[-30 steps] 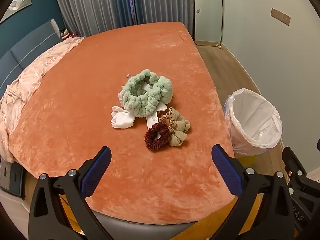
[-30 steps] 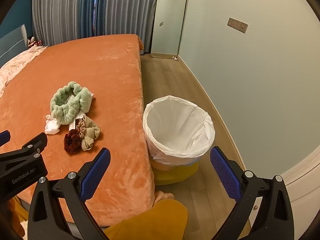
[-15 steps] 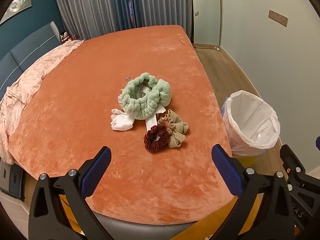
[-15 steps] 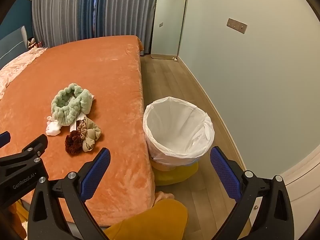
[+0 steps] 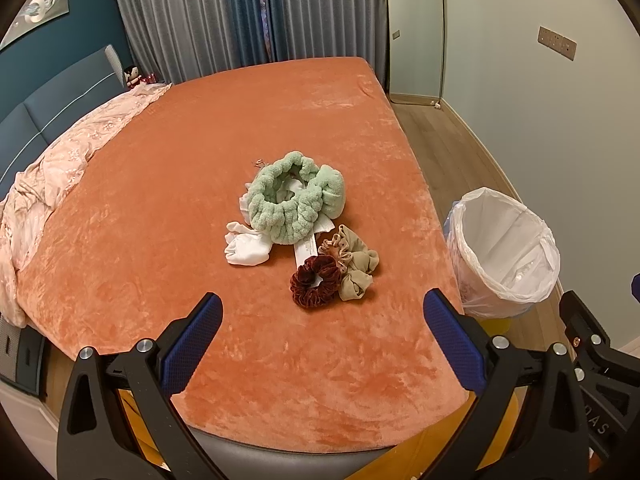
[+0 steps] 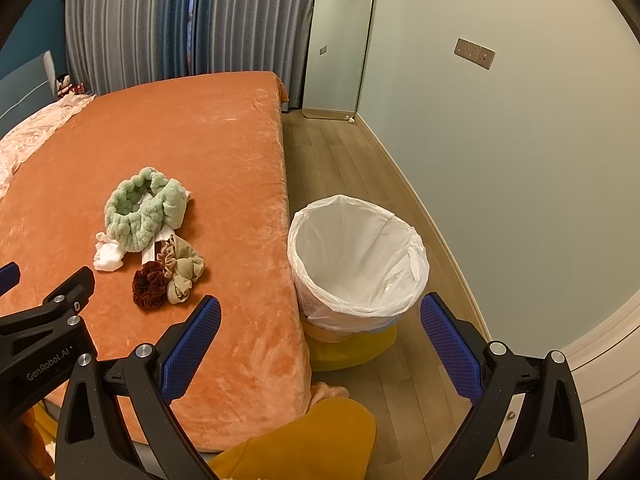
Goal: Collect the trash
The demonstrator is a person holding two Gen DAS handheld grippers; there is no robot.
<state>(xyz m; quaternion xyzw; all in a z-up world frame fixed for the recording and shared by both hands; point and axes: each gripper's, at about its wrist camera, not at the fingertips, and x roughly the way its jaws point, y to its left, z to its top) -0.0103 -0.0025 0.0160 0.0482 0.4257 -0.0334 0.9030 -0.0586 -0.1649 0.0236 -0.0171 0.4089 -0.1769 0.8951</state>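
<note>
Both wrist views have crept back a little since a second ago, so the pile on the bed and the bin sit slightly lower and smaller in frame, while nothing on the bed has shifted; nearest, the left gripper (image 5: 320, 344) hovers over the near edge of the orange velvet bedspread (image 5: 248, 128) with its blue-padded jaws spread wide and nothing between them; the right gripper (image 6: 320, 344) hangs beside the bed over the floor, jaws likewise wide apart and empty, with a mustard-yellow garment (image 6: 304, 440) just below it; beyond the left gripper lie a dark red velvet scrunchie (image 5: 315, 281) touching a beige scrunchie (image 5: 354, 264); just behind them a white paper strip (image 5: 306, 246) runs under a fluffy mint-green headband (image 5: 294, 200); a crumpled white tissue (image 5: 246, 247) lies against the headband's left side, and more white paper shows inside its ring; on the wooden floor, just beside the bed's right edge, stands the trash bin (image 6: 356, 256) lined with a white plastic bag, open-topped; farther off, a pink quilt (image 5: 52, 176) is bunched along the left of the bed; grey-blue curtains (image 5: 240, 12) and a leaning mirror (image 6: 340, 48) close the far wall.
</note>
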